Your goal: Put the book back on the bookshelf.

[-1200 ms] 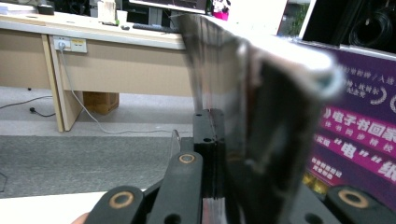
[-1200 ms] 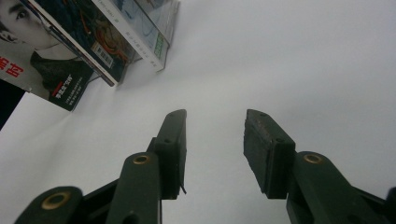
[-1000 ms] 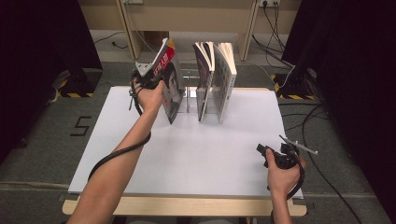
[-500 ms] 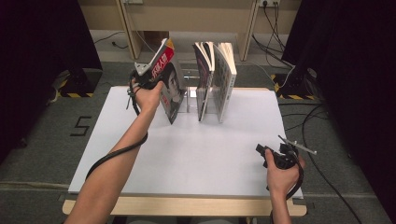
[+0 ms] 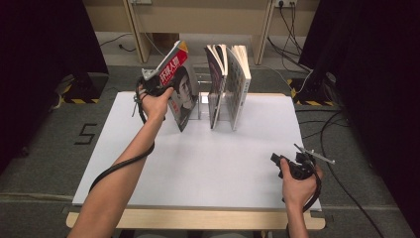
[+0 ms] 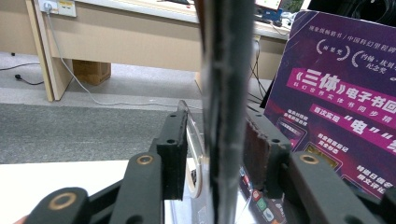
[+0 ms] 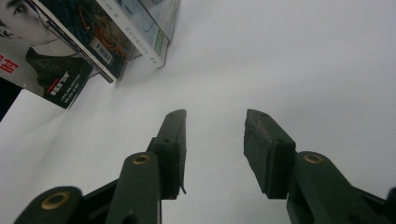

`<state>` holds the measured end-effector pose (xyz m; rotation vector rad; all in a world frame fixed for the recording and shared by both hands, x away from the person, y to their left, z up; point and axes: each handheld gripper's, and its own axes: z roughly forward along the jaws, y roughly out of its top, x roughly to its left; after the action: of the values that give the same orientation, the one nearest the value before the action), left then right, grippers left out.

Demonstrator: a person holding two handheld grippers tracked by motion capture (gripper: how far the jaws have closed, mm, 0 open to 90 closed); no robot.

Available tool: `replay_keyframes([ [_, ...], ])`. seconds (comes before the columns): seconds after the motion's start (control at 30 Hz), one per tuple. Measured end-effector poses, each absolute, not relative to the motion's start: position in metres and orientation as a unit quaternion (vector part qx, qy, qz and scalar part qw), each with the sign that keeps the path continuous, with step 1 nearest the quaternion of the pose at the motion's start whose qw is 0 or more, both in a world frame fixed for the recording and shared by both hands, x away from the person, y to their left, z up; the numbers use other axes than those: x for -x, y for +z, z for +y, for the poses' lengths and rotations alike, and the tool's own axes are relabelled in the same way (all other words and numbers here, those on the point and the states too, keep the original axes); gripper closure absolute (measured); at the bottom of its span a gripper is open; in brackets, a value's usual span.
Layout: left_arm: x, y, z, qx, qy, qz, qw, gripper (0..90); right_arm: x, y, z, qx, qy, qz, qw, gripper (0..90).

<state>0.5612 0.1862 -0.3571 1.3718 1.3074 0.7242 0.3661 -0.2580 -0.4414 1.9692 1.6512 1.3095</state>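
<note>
Nearest, my right claw [image 5: 276,159]: spread, empty, idle on the white desk [image 5: 237,168]. Farther, my left claw [image 5: 168,90]: jaws just been opening, magazine [image 5: 181,89] edge between them, pads apparently off it. Magazine: thin, limp, glossy, likely slippery; best pinched near the spine. Red cover with portrait, leaning at the desk's far edge beside standing books [image 5: 229,84].

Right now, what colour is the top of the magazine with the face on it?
Red with white lettering, above a dark portrait. The magazine shows best in the high view, leaning beside the left gripper.
</note>
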Motion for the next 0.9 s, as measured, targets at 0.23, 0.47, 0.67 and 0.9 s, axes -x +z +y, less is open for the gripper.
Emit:
replay_keyframes([
  [0.23, -0.5613, -0.3585, 0.1893, -0.579, 0.302, 0.55, 0.521, 68.2, -0.3661, -0.4415, -0.2581, -0.677, 0.45, 0.568, 0.128, 59.5],
  [0.47, -0.5609, -0.3575, 0.1906, -0.582, 0.301, 0.545, 0.523, 75.8, -0.3665, -0.4423, -0.2585, -0.676, 0.449, 0.571, 0.129, 59.5],
  [0.67, -0.5554, -0.3575, 0.1882, -0.566, 0.297, 0.553, 0.534, 84.9, -0.3661, -0.4425, -0.2598, -0.676, 0.448, 0.569, 0.132, 59.6],
  [0.9, -0.554, -0.359, 0.1882, -0.565, 0.306, 0.551, 0.532, 82.3, -0.3658, -0.4421, -0.2611, -0.676, 0.448, 0.57, 0.133, 59.6],
])
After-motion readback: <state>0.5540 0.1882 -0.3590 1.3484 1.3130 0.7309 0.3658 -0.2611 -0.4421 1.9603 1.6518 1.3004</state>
